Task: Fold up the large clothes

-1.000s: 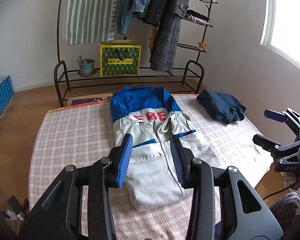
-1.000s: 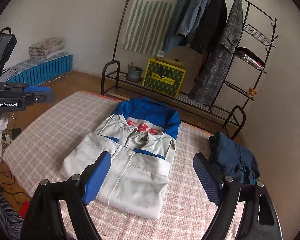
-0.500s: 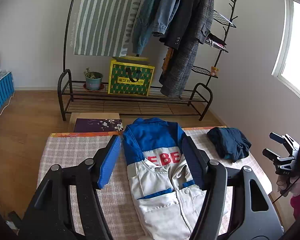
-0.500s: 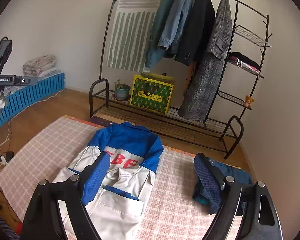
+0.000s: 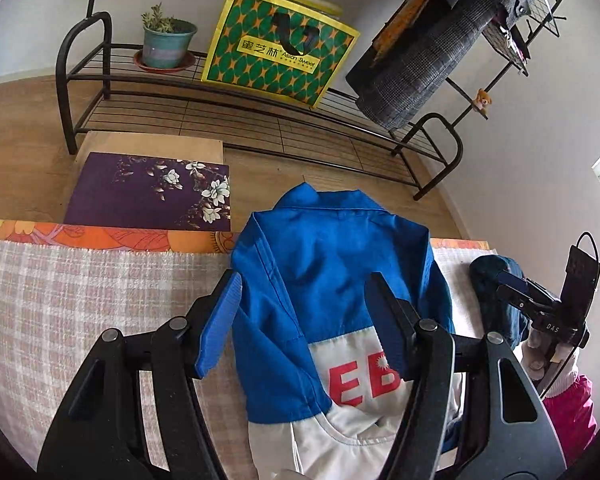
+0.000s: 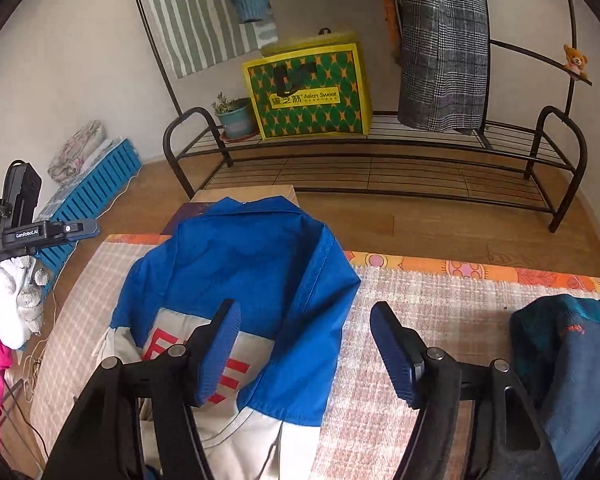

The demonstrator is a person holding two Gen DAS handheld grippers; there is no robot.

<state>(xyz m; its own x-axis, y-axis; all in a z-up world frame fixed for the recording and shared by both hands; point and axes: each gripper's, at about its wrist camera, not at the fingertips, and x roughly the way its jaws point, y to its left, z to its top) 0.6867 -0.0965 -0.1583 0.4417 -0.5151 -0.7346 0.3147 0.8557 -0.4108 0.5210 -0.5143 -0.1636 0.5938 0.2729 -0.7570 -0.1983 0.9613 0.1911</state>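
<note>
A blue and cream jacket point(image 5: 332, 280) with red letters lies folded on the checked tablecloth point(image 5: 80, 300), its blue top end at the table's far edge. It also shows in the right wrist view point(image 6: 252, 272). My left gripper point(image 5: 304, 320) is open and empty, hovering over the jacket's blue left part. My right gripper point(image 6: 306, 344) is open and empty over the jacket's blue right edge. The right gripper also appears at the right of the left wrist view point(image 5: 540, 304), and the left gripper at the left of the right wrist view point(image 6: 44, 232).
A folded dark blue garment point(image 6: 568, 352) lies on the table to the right. Beyond the far edge stand a purple floral box point(image 5: 148, 192), a black clothes rack point(image 5: 260, 120) with a green and yellow bag point(image 5: 280, 44), a potted plant point(image 5: 164, 40) and hanging coats point(image 6: 440, 40).
Both grippers have moved forward and lower, from above the near part of the jacket to its blue far end. The left jaws have opened wider. The jacket has not moved.
</note>
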